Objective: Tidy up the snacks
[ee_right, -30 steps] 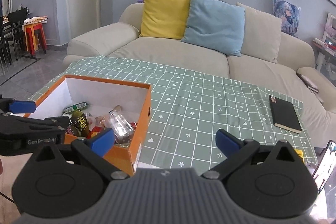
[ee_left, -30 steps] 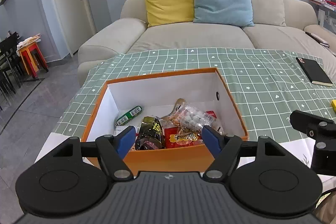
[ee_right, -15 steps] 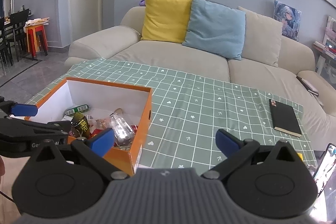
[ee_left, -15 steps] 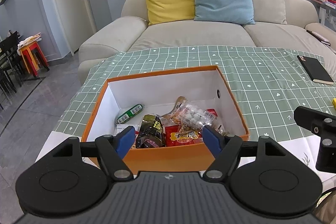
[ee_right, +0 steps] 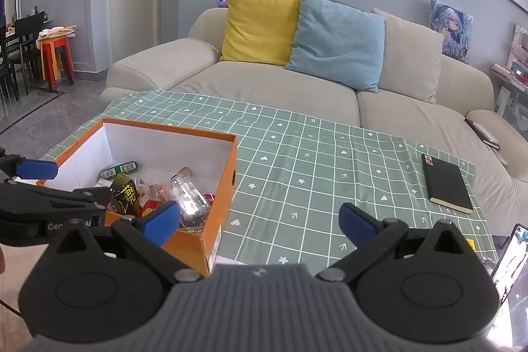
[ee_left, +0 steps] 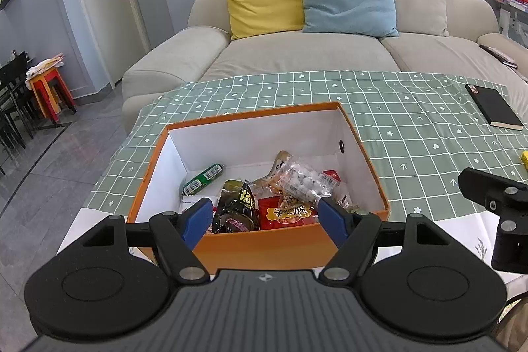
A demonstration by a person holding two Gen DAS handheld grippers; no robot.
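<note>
Green checked table (ee_left: 412,127) carries orange box (ee_left: 264,248) and black notebook (ee_left: 493,104).

Room around the orange box (ee_left: 264,244)

Its top is open, but snack packets (ee_left: 290,190) crowd its near half; only the far-left floor is bare. Right of the box the tablecloth (ee_right: 316,174) lies free up to a black notebook (ee_right: 447,183).
</note>
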